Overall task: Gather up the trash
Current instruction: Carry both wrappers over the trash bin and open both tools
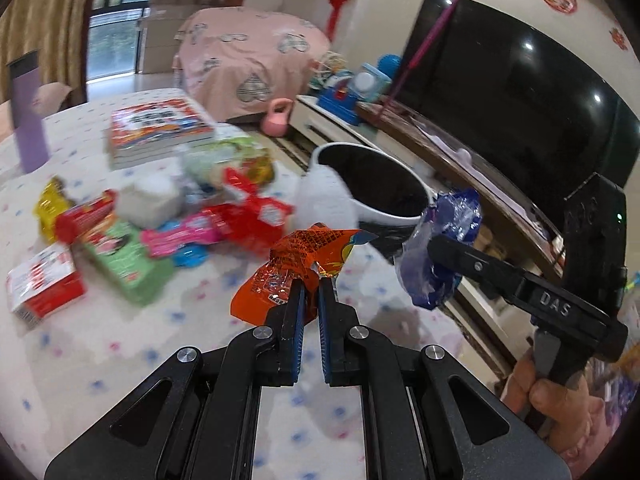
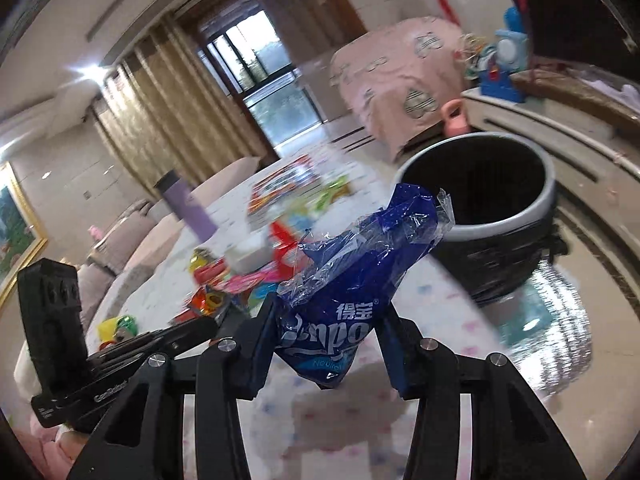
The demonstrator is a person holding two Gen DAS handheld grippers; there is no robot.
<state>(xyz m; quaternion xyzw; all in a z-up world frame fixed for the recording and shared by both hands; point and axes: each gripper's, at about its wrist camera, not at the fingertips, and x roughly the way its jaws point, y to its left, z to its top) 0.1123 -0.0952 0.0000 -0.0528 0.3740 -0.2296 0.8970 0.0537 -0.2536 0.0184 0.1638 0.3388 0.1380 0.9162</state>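
Note:
My left gripper (image 1: 314, 280) is shut on a crumpled orange snack wrapper (image 1: 304, 252), held above the dotted tablecloth (image 1: 120, 344). To its right, my right gripper (image 1: 434, 246) grips a blue and clear plastic tissue-pack wrapper (image 1: 452, 216). In the right wrist view that blue wrapper (image 2: 360, 264) sits squeezed between the pads of the right gripper (image 2: 328, 306) and sticks up and forward. A round bin with a white rim and dark inside (image 1: 384, 216) stands past the table edge, just beyond both wrappers; its rim (image 2: 548, 196) shows at upper right.
A pile of colourful wrappers and small boxes (image 1: 132, 236) lies on the table at left, with a white tissue block (image 1: 150, 200), stacked books (image 1: 160, 128) and a purple bottle (image 1: 28, 120) behind. A dark TV (image 1: 520, 92) and low cabinet (image 1: 420, 136) stand right.

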